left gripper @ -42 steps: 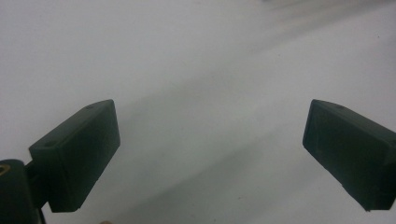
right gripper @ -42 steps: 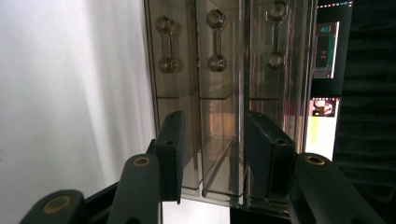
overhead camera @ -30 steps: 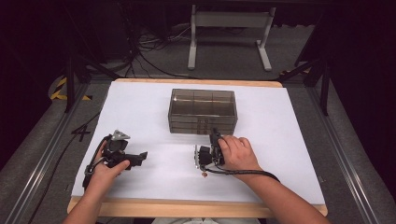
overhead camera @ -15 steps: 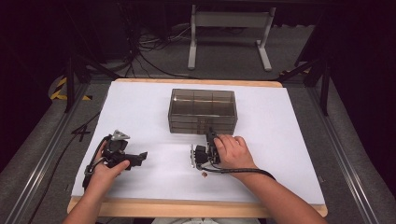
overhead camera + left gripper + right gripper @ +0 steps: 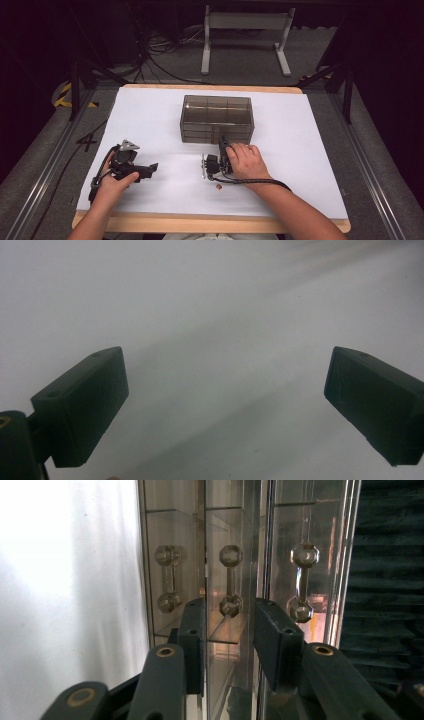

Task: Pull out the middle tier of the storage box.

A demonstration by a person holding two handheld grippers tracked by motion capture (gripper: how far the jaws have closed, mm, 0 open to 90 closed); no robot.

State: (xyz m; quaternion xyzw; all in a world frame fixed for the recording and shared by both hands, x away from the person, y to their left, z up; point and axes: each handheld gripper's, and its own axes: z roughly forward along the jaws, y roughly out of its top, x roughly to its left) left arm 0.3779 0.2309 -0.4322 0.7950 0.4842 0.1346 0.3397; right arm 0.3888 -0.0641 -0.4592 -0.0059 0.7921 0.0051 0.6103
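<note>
1. The clear drawer box (image 5: pixel 217 119) stood on the white counter (image 5: pixel 150 115), nearer the far edge than the near one, about midway between the left and right edges. Its near face carried 3 dumbbell-shaped handles.
2. The right claw (image 5: pixel 227 630) was turned on its side and aimed at the middle handle (image 5: pixel 230 580). Its jaws had just been closing and stood partly apart, one on each side of the handle's lower knob, not yet pressing on it as far as I could tell.
3. To do this well, the claw probably needed to slide a little further in, so the pads met the handle's thin shaft rather than the rounded knob, which could slip out.
4. Once clamped, the pull should have run straight toward the near edge, level, so the drawer did not bind or drag the light box along.
5. The left claw (image 5: pixel 225 405) hung with jaws wide apart over bare counter near the near left corner; it could have steadied the box.
</note>
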